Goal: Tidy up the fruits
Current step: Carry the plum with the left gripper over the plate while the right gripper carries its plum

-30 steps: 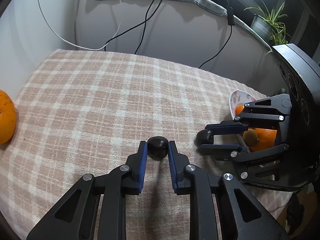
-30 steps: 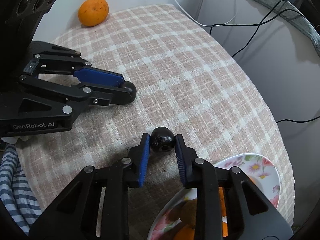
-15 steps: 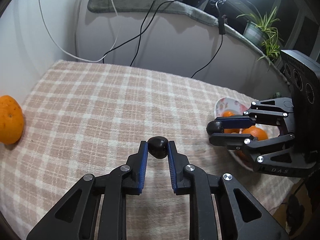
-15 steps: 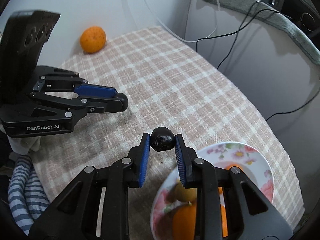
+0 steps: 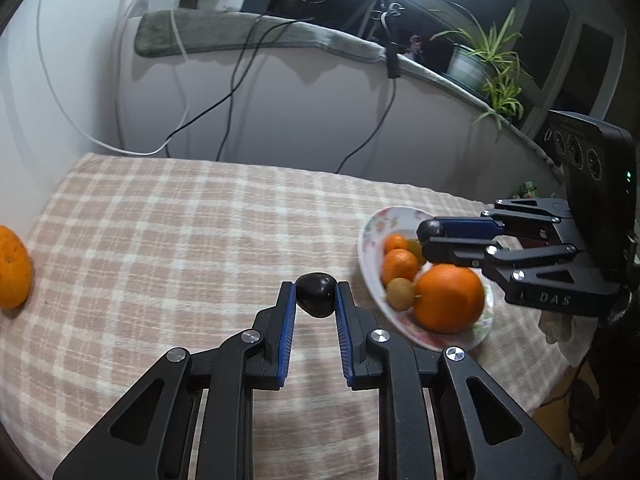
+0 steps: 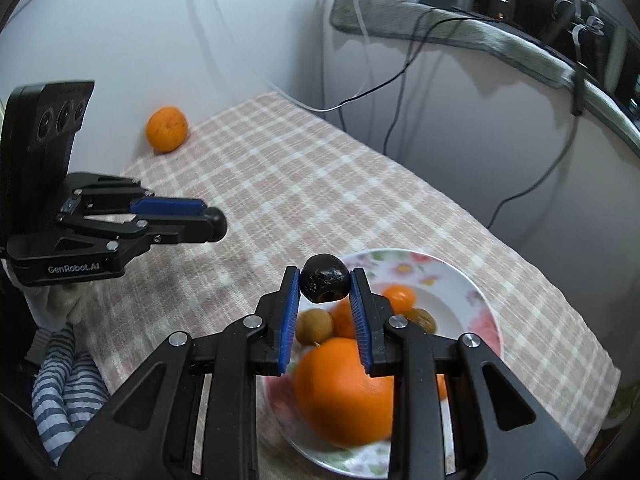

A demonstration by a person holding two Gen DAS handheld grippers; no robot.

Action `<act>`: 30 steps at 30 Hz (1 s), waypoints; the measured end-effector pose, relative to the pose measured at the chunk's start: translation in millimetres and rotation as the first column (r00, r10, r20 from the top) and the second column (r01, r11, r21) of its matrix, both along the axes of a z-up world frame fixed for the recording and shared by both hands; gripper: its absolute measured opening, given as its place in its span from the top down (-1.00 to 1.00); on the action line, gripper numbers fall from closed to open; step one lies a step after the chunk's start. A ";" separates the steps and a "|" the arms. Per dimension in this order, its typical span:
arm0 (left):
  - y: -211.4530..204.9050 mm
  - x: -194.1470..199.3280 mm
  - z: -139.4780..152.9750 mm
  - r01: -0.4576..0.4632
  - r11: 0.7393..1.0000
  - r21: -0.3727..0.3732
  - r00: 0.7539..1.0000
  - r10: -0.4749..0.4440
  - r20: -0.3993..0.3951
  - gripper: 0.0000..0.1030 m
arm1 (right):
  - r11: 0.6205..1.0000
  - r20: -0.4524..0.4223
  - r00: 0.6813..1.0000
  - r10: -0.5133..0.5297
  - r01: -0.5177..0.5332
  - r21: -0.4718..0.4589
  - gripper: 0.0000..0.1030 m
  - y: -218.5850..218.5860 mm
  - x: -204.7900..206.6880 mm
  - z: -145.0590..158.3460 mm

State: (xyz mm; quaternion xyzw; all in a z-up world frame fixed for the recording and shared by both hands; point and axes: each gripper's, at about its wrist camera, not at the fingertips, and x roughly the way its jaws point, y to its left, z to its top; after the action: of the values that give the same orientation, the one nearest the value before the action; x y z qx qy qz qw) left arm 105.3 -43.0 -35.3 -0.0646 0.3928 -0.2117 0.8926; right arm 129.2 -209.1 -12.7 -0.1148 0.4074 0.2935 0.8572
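Note:
My left gripper (image 5: 316,294) is shut on a dark round fruit (image 5: 316,294) and holds it above the checked tablecloth, left of the flowered plate (image 5: 370,232). My right gripper (image 6: 325,284) is shut on a second dark fruit (image 6: 325,284) and holds it over the plate (image 6: 484,300). The plate holds a large orange (image 6: 344,392), small oranges (image 5: 400,266) and small tan fruits (image 6: 314,326). In the left wrist view the right gripper (image 5: 430,232) hangs over the plate. In the right wrist view the left gripper (image 6: 214,224) is to the left.
A loose orange (image 6: 167,129) lies at the table's far left corner by the wall, also in the left wrist view (image 5: 12,268). Cables hang down the wall behind. A potted plant (image 5: 480,68) stands on the ledge. Striped cloth (image 6: 68,384) lies below the table's edge.
Both grippers have lifted with their dark fruits. The right gripper has moved over the plate. The left gripper has moved closer to the plate.

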 end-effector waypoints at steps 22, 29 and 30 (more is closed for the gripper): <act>-69.4 1.0 16.8 0.131 0.991 0.001 0.991 -0.131 0.034 0.65 | 0.974 -0.017 0.977 -0.211 0.212 0.079 0.49 -113.2 -10.6 -8.7; -87.9 6.3 18.0 0.159 0.987 0.011 0.987 -0.159 0.032 0.65 | 0.967 -0.030 0.971 -0.237 0.239 0.084 0.49 -128.5 -11.5 -15.1; -90.2 7.6 17.4 0.161 0.987 0.014 0.986 -0.161 0.029 0.65 | 0.967 -0.032 0.970 -0.240 0.242 0.085 0.49 -130.5 -11.5 -16.0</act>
State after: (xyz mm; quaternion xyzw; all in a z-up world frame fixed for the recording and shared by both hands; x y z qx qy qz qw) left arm 112.9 -133.2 -17.9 -0.0243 0.3842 -0.2820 0.8788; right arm 117.7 -339.6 -28.7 -0.0234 0.4142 0.2062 0.8862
